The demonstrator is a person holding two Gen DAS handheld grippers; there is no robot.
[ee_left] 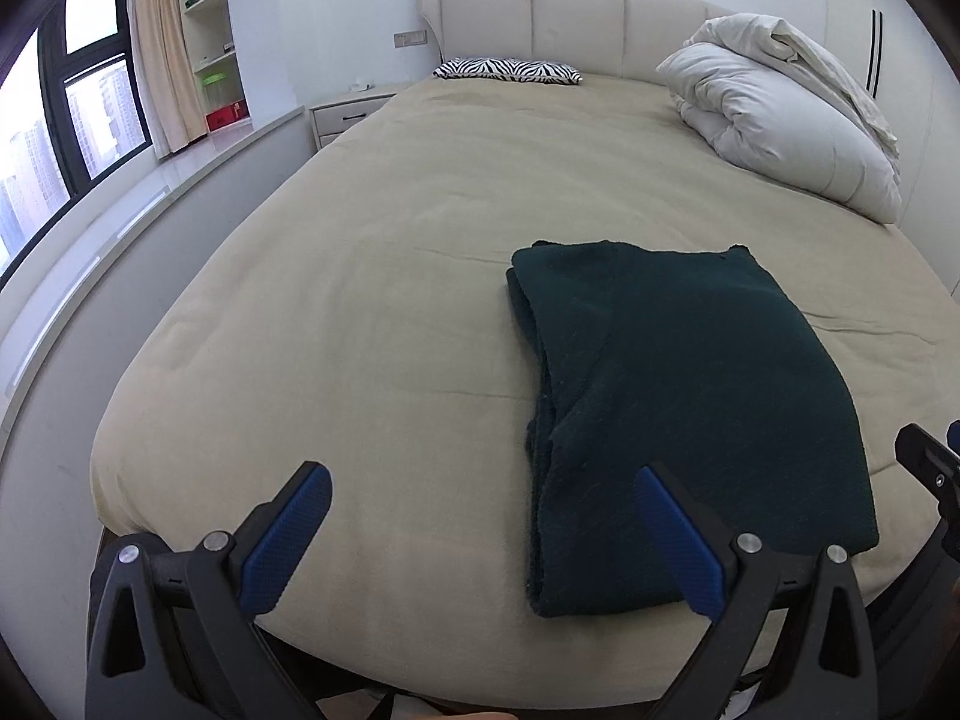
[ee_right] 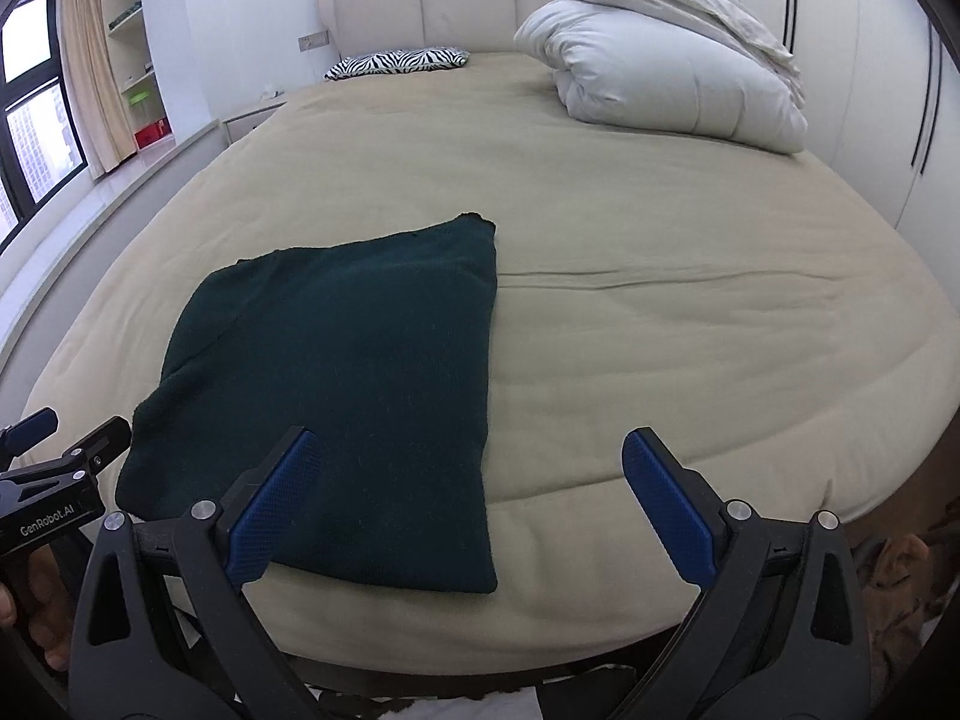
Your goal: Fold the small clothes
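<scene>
A dark green garment [ee_left: 690, 408] is laid folded on the beige bedspread [ee_left: 372, 324], near the foot edge of the bed. The left gripper [ee_left: 483, 531] is held just short of that edge with its blue-padded fingers spread wide apart and nothing between them; its right finger is seen in front of the garment's near left corner. The right gripper [ee_right: 468, 498] is likewise held with fingers parted and unladen, its left finger overlapping the garment's near edge in view.

Only in the left wrist view are the layered folds along the garment's left side shown; in the right wrist view a flat, smooth top face and a straight right edge are seen instead. The left gripper's body is caught at the lower left of the right view. A rolled white duvet [ee_right: 660, 48] and a zebra-print pillow [ee_left: 510, 71] are visible by the headboard [ee_left: 540, 12].
</scene>
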